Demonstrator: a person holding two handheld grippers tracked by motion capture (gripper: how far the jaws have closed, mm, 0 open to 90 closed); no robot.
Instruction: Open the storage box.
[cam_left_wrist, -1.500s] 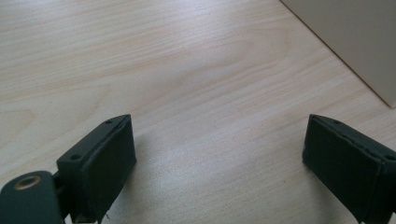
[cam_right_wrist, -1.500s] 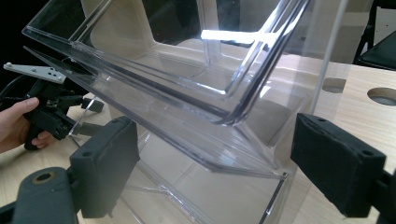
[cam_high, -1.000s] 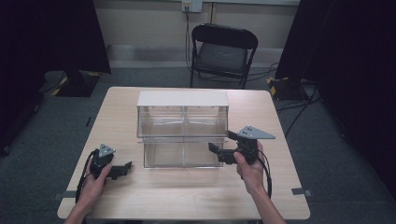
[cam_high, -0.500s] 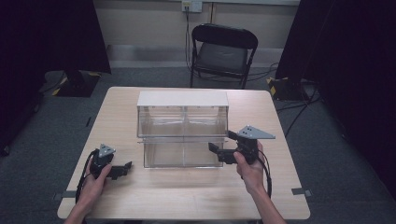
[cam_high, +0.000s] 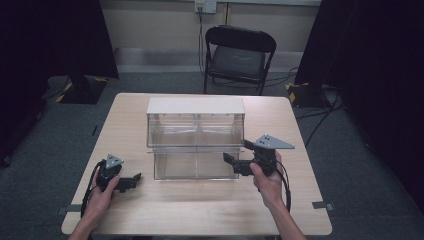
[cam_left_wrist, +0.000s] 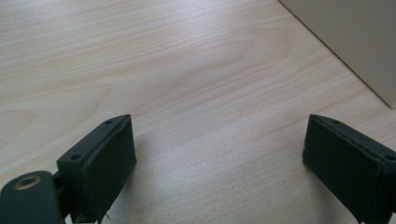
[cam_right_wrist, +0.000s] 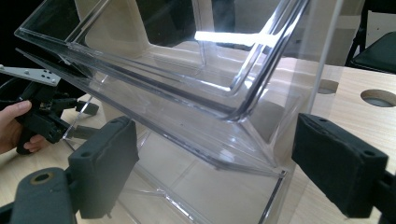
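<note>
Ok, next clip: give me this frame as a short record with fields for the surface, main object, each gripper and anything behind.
surface: wooden table
main object: clear bin unit, white top, mid-table, looks empty
left gripper: open, low over bare table, left of the unit, apart from it
right gripper: open, raised at the unit's right front corner, nothing between the jaws
behind: black folding chair
</note>
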